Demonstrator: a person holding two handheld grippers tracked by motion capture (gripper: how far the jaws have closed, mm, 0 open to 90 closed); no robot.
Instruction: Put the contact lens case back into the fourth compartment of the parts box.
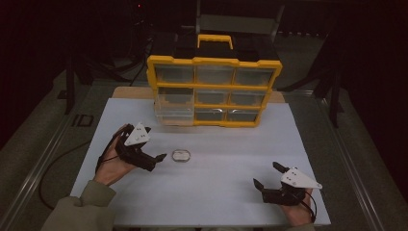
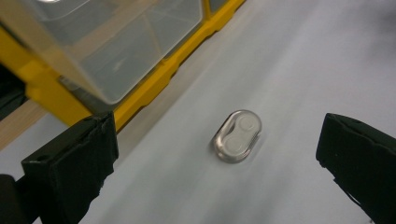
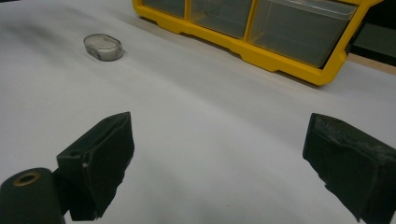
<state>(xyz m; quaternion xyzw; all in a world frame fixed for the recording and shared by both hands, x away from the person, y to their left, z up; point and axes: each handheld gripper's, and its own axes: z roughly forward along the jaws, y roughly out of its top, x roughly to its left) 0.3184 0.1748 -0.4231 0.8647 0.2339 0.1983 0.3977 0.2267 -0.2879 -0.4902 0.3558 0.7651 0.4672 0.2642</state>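
Both claws gape over a white table sheet [image 1: 216, 192] in a dark room.

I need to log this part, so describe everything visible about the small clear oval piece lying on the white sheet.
The small clear oval piece looks like transparent plastic, a low rounded capsule with two round whitish discs side by side inside. It lies flat on the white sheet, in front of the yellow drawer organizer and apart from it. The left gripper sits open beside it, jaws not touching. Nothing else touches it.

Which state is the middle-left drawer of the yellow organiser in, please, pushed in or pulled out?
Pulled out. The clear drawer juts forward past the yellow organiser frame over the white table, unlike its flush neighbours.
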